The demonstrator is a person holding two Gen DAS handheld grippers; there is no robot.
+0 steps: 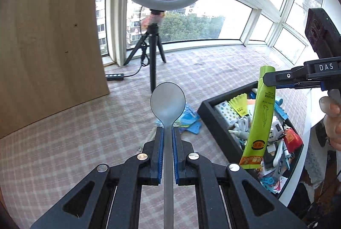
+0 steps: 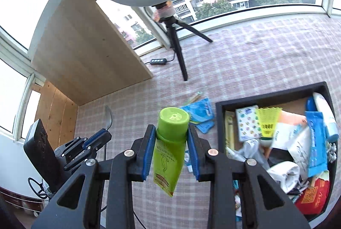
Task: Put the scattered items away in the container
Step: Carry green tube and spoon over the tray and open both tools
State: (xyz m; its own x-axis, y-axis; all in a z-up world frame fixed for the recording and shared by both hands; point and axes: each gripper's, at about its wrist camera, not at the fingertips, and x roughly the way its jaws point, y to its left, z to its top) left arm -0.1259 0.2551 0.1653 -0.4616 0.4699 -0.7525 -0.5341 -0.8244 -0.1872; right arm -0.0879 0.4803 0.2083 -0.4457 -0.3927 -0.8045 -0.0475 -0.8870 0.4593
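From the left wrist camera, the left tool [image 1: 168, 133] is clamped on the handle of a metal spoon [image 1: 167, 101], blue pads pressed against both sides and the bowl sticking out past the fingertips. Below lies the checked cloth of the surface [image 1: 64, 143]. To the right sits the black container [image 1: 215, 122], crowded with packets, a cable and a yellow shuttlecock [image 1: 238, 104]. The right tool [image 1: 267, 79] reaches in from the right edge, pinching a green tube [image 1: 261, 120] near its cap end — the tube hangs down over the container. Some blue packets [image 1: 189, 120] lie on the cloth just beside the container's left wall.

From the right wrist camera, the right tool [image 2: 172, 135] grips the green tube [image 2: 170, 143] just under its cap, the crimped end hanging free. The container [image 2: 221, 122] is to the right, the blue packets [image 2: 200, 116] near its left wall, outside it. At left, the left tool [image 2: 104, 135] holds the spoon [image 2: 108, 117] — bowl upward.
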